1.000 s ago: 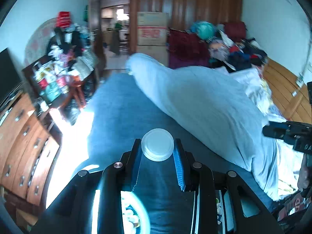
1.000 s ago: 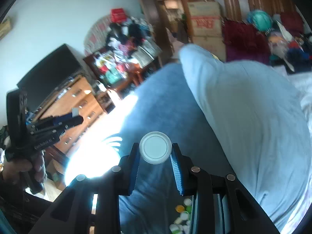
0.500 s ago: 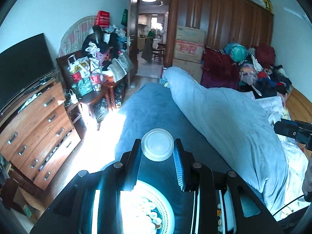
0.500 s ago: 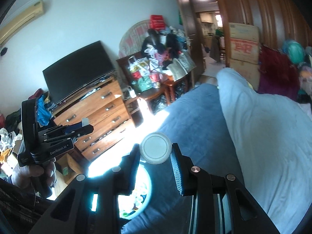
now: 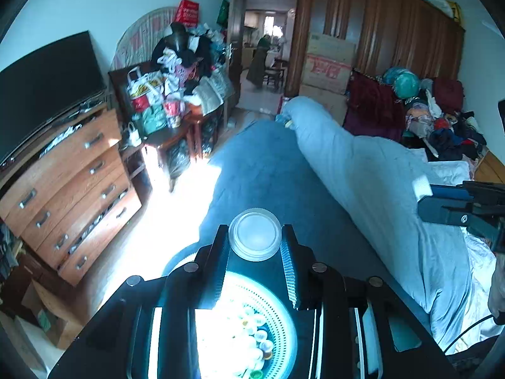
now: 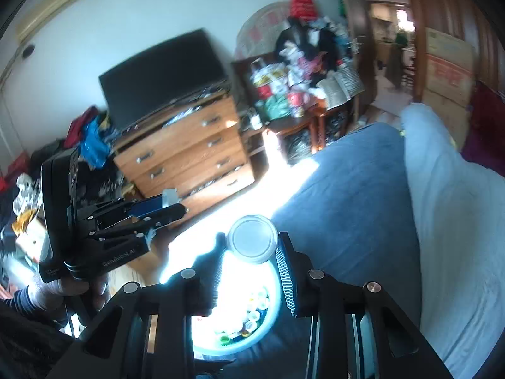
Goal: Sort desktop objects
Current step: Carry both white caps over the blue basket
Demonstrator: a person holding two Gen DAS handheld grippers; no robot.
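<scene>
- left gripper (image 5: 255, 246): jaws closed on a translucent round lid (image 5: 255, 234), pinched across its rim, raised above the perforated basket (image 5: 284, 322).
- right gripper (image 6: 251, 254): same story, clamped on a second clear lid (image 6: 252, 242), pads on opposite rim edges.
- Basket sits near, on the blue bedspread (image 5: 268, 170), half blown out by sun; small caps (image 6: 254, 315) piled inside.
- Handling guess: lids look light, thin, stiff plastic; smooth rim likely slippery. Grip across the diameter and keep squeeze modest, since the edge could pop out sideways.
- Both lids held face-on to camera, well off the bed.
</scene>
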